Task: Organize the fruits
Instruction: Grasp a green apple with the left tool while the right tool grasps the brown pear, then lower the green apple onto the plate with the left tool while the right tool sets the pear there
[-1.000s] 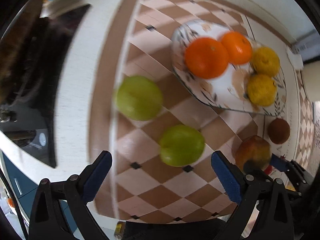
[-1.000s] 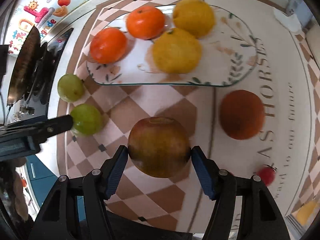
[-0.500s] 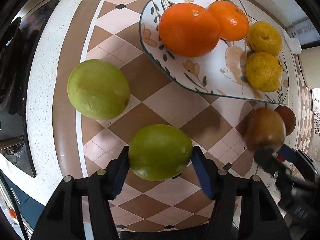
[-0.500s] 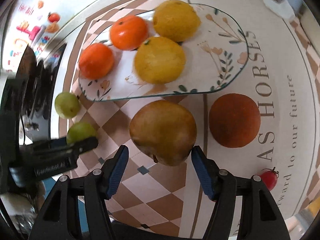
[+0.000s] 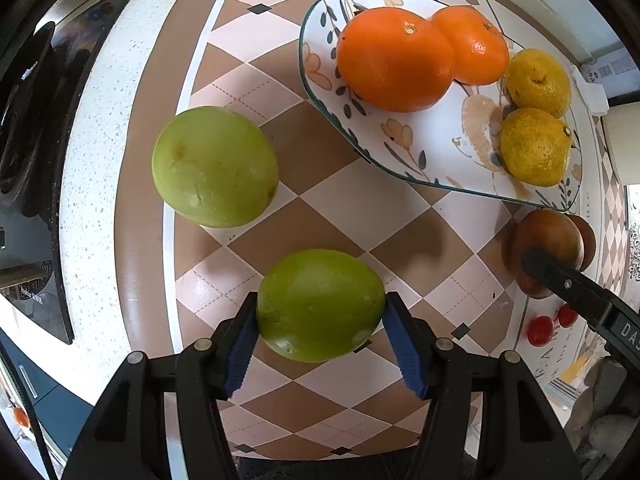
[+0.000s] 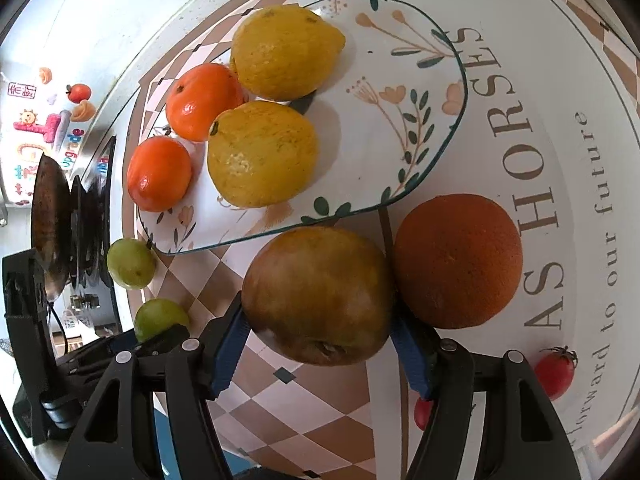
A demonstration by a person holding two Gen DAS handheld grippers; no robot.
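My left gripper [image 5: 320, 344] is shut on a green apple [image 5: 320, 304] just above the checked cloth. A second green apple [image 5: 214, 166] lies to its upper left. My right gripper [image 6: 320, 344] is shut on a brown-yellow pear [image 6: 318, 294], which touches a dark orange [image 6: 458, 260] on its right. A flowered plate [image 5: 436, 136] holds two oranges [image 5: 394, 58] and two lemons [image 5: 534, 146]. The plate also shows in the right wrist view [image 6: 384, 140]. The pear also shows in the left wrist view [image 5: 548, 248], far right.
A black stove [image 5: 28, 128] with a pan [image 6: 50, 224] lies at the left. Small cherry tomatoes [image 6: 556, 370] sit on the lettered mat [image 6: 560, 160] at the right. The counter's front edge runs along the bottom left.
My left gripper moved forward and closed on the near green apple. My right gripper carried the pear forward and right, until it touches the dark orange near the plate's edge.
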